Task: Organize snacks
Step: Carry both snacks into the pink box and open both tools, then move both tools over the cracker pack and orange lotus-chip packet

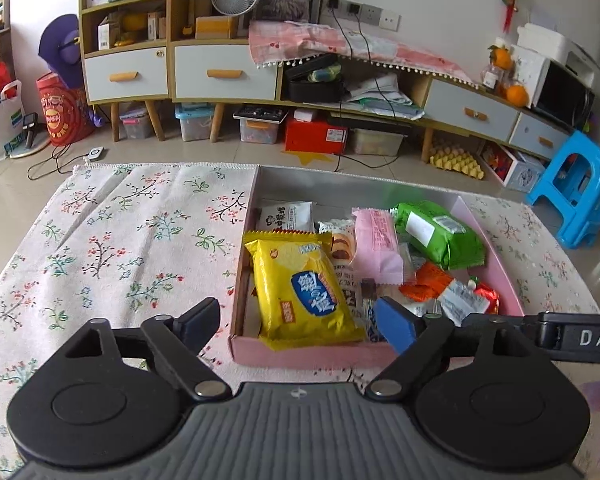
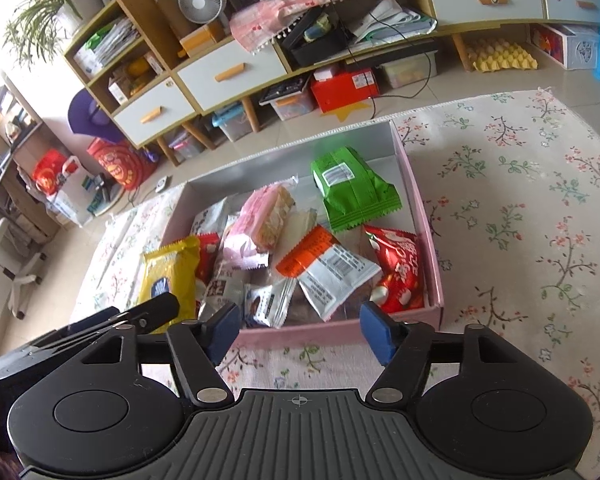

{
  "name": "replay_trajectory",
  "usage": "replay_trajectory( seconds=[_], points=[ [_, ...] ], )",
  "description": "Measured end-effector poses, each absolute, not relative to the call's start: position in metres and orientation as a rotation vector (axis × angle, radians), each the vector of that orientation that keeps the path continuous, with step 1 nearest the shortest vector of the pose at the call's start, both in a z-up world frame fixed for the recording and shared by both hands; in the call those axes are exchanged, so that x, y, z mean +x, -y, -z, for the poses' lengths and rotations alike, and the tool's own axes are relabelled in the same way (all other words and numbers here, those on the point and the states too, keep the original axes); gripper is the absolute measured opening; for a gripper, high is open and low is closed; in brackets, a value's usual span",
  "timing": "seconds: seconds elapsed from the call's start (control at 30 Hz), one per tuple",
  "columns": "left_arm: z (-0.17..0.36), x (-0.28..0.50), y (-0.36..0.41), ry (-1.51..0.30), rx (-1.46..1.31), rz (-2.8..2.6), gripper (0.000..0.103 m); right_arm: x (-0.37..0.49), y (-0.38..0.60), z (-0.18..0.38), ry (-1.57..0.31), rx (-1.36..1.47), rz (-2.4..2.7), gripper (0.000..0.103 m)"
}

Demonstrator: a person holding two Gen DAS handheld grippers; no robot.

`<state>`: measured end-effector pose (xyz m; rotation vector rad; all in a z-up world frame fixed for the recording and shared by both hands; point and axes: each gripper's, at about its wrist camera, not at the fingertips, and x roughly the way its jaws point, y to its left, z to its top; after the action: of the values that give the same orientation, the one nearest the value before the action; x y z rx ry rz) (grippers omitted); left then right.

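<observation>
A pink box (image 1: 300,354) with a silver inside sits on a floral cloth and holds several snack packs. In the left wrist view a yellow pack (image 1: 304,288) lies at its near left, a pink pack (image 1: 376,248) in the middle, a green pack (image 1: 440,234) at the far right. My left gripper (image 1: 300,322) is open and empty just above the box's near edge. In the right wrist view the box (image 2: 428,216) holds the green pack (image 2: 352,192), a red pack (image 2: 398,268) and an orange-and-white pack (image 2: 328,268). My right gripper (image 2: 300,330) is open and empty at the near wall.
The floral cloth (image 1: 120,248) spreads left of the box and also to its right (image 2: 520,220). Beyond the table edge stand wooden cabinets (image 1: 220,68), storage bins on the floor and a blue stool (image 1: 576,188). The right gripper's arm (image 1: 580,336) shows at the right.
</observation>
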<state>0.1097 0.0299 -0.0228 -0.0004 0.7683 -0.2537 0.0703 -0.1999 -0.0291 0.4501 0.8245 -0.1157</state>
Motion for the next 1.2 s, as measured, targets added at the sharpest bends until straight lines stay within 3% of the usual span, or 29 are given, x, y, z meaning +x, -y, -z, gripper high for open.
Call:
replay_trajectory(
  seconds=[0.4,0.9,1.2],
  points=[
    [0.028,0.08,-0.052,-0.765,0.189,0.293,0.1,0.034,0.183,0.033,-0.997,0.281,0.095,0.081],
    [0.058,0.041,-0.063,-0.813,0.384,0.401,0.102,-0.016,0.17,0.072,-1.221,0.255,0.059,0.081],
    [0.074,0.036,-0.048,-0.845,0.416,0.509,0.102,-0.021,0.147,0.076,-1.186,0.106,0.047,0.081]
  ],
)
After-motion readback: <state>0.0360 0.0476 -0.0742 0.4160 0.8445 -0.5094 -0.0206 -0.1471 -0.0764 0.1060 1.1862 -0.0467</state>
